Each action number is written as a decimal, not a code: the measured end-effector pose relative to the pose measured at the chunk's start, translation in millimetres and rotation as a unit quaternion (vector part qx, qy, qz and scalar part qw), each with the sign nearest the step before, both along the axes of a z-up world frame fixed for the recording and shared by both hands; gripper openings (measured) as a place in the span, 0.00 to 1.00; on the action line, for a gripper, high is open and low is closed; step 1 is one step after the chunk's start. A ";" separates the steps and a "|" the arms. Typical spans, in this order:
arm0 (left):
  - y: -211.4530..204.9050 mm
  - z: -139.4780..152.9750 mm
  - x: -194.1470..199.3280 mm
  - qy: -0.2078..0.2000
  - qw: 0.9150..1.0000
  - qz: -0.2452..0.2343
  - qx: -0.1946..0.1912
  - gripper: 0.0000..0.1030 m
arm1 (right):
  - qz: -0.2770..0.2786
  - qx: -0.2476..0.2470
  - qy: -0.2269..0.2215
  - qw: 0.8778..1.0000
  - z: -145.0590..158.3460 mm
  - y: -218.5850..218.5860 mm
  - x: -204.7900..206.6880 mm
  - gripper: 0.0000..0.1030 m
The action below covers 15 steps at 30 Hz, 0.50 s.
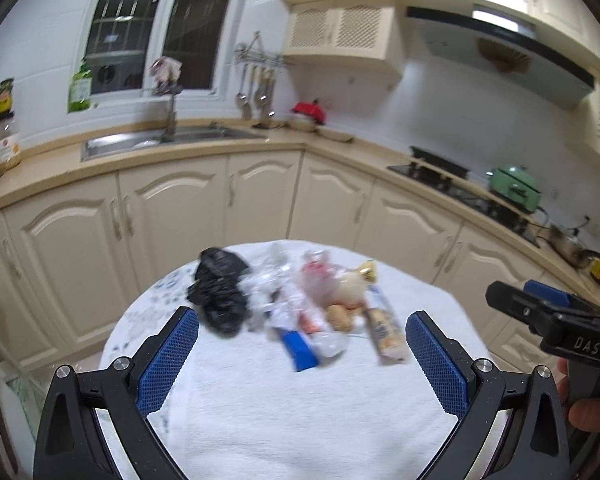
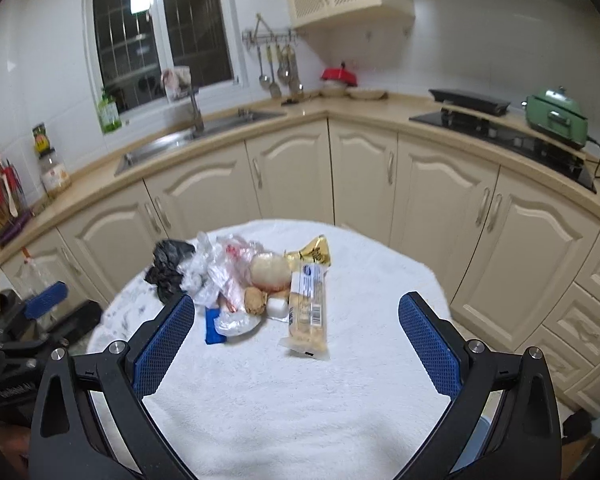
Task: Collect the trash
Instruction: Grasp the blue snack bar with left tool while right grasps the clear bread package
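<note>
A pile of trash lies on a round table with a white cloth [image 1: 260, 420] [image 2: 360, 360]. It holds a crumpled black plastic bag [image 1: 220, 292] [image 2: 168, 268], clear plastic wrap [image 1: 272, 288] [image 2: 208, 272], a blue packet [image 1: 298, 348] [image 2: 212, 326], a long cracker wrapper [image 1: 384, 328] [image 2: 308, 312], a gold wrapper [image 2: 314, 254] and food scraps [image 2: 270, 268]. My left gripper [image 1: 302, 344] is open and empty, held above the near side of the pile. My right gripper [image 2: 296, 328] is open and empty, just short of the cracker wrapper.
Cream kitchen cabinets [image 2: 292, 176] curve behind the table under a beige counter with a sink [image 2: 196, 136], a stove [image 2: 500, 128] and a green appliance [image 2: 556, 116]. The right gripper shows at the right edge of the left wrist view [image 1: 556, 312].
</note>
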<state>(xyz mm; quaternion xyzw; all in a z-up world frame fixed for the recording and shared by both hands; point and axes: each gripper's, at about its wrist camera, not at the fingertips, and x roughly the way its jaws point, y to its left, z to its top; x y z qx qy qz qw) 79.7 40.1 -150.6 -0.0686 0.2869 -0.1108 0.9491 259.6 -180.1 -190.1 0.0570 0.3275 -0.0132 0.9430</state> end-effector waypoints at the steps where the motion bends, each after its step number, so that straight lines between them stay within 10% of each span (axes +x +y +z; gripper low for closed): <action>1: 2.7 -2.0 2.5 0.005 1.000 0.005 -0.002 0.99 | 0.002 -0.001 0.010 1.000 -6.4 2.2 8.6 1.00; 15: -14.0 -29.8 98.0 0.056 0.998 -0.014 0.025 0.99 | -0.005 0.007 0.119 0.993 -88.6 -2.6 86.6 0.96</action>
